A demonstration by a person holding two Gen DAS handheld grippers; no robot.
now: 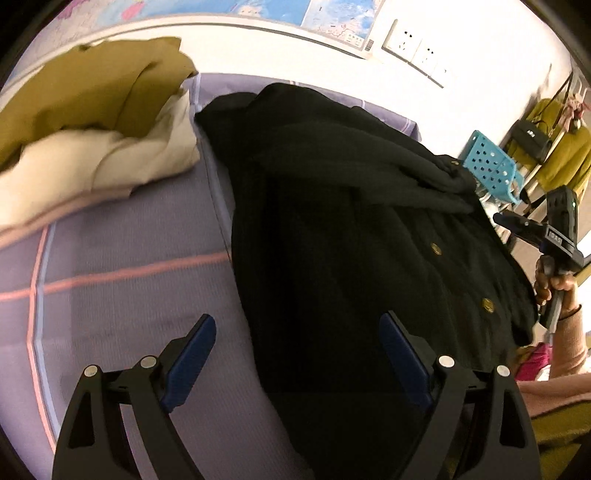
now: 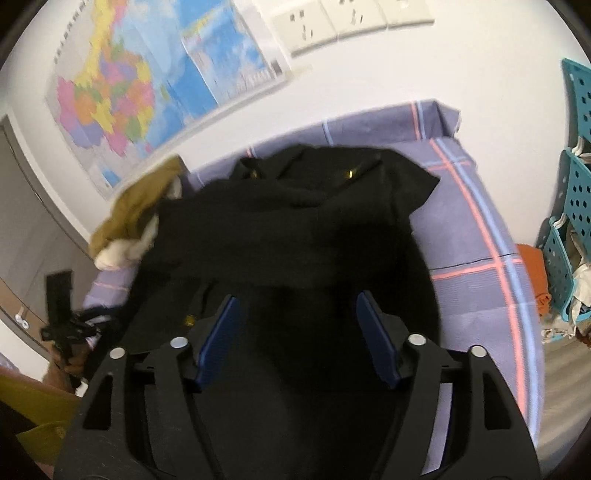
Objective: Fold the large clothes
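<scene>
From the left wrist, the left gripper [image 1: 297, 334] hangs with its blue pads spread wide and nothing between them; one finger is over the purple checked sheet [image 1: 122, 266], the other over the near edge of the black coat [image 1: 351, 229]. The coat lies spread on the bed, its gold buttons [image 1: 436, 248] facing up along the right side. Only this view shows the olive and cream bedding [image 1: 92, 122] in full, heaped at the far left of the bed, just beside the coat's far corner. It also catches the right gripper [image 1: 532, 229] from outside, held in a hand [image 1: 557, 284] with a pink sleeve, past the coat's right edge, before a blue perforated basket [image 1: 489, 164].

From the right wrist, the right gripper [image 2: 297, 328] hovers above the coat [image 2: 295, 229] with its jaws apart and no cloth pinched. This view alone shows the collar end with a gold fastening [image 2: 350, 172] near the wall, a coloured map [image 2: 147, 85], wall sockets [image 2: 325, 22], and stacked blue baskets [image 2: 576, 192] on the right. The left gripper [image 2: 61, 325] appears small and blurred at the left edge.
</scene>
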